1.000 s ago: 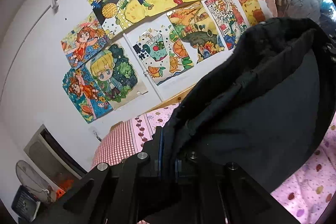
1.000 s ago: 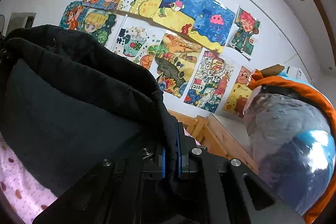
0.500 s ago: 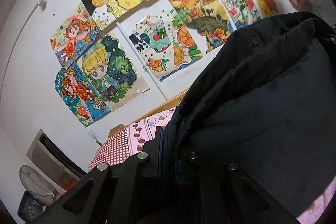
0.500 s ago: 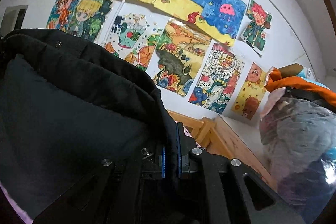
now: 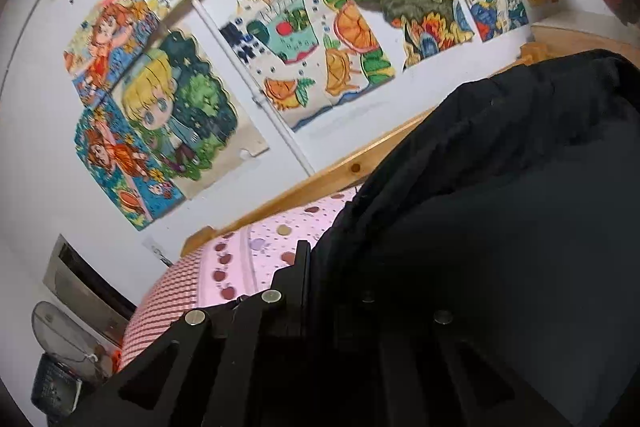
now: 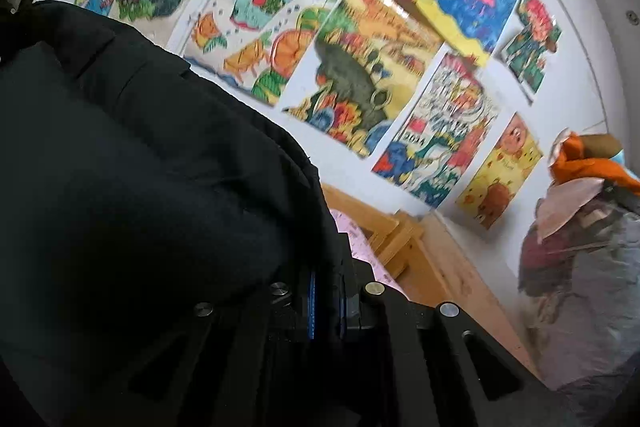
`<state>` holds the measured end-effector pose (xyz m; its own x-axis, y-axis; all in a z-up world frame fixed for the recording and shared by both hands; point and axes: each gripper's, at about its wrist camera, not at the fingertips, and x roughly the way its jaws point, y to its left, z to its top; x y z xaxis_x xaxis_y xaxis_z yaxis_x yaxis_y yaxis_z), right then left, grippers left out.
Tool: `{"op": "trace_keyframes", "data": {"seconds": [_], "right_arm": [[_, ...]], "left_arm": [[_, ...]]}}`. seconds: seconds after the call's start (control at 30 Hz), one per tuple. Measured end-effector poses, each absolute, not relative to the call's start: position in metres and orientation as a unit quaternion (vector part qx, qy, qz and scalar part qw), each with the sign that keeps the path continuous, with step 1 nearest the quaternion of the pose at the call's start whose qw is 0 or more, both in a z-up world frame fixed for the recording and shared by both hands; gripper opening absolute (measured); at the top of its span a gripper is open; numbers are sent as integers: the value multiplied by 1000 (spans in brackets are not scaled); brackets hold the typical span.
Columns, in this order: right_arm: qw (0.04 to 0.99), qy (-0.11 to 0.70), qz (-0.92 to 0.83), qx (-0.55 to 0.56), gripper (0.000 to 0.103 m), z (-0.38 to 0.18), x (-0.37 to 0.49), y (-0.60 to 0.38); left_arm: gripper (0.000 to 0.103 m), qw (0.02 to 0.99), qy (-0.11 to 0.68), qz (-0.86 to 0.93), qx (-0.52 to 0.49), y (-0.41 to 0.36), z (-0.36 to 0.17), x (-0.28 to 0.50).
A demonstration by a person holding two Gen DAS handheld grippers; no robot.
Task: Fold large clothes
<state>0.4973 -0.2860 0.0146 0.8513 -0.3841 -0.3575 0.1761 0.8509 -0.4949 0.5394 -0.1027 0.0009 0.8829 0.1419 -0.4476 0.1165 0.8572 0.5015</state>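
Observation:
A large black garment (image 5: 500, 227) hangs stretched between both grippers and fills the right half of the left wrist view. My left gripper (image 5: 316, 267) is shut on its left edge, the cloth pinched between the fingers. In the right wrist view the same black garment (image 6: 140, 187) covers the left half. My right gripper (image 6: 326, 291) is shut on its right edge, blue pads showing on either side of the fabric. The garment hides most of the bed below it.
A pink patterned bedsheet (image 5: 256, 259) lies below, with a wooden bed frame (image 5: 328, 175) against a white wall covered in colourful drawings (image 5: 304, 51). A stuffed clear bag of clothes (image 6: 580, 267) stands at the right. A fan (image 5: 60, 331) sits at lower left.
Both grippers have carried the garment forward and down toward the wall and bed. The drawings loom larger, and the wooden frame and the sheet have come into view beyond the garment's edges.

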Motion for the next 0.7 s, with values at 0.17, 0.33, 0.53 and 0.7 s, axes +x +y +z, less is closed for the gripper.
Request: {"op": "trace_keyframes", "data": {"seconds": [0.17,0.33,0.53,0.7], "right_arm": [[931,249,-129,-233,7,-4,513,-282],[928,261,-118,-238,8,-3,512,-278],[928,295,-81,-213,24,13,493,-288],[940,252,-77,-216,75,52,452,-285]], "left_arm": [[8,928,279,6,248,-98,-27,557],[11,929,304,-23,207,-82,-29,559],[15,926,351,-70,122,-58,-15,551],[67,931,342,-87,91,-46,4,531]]}}
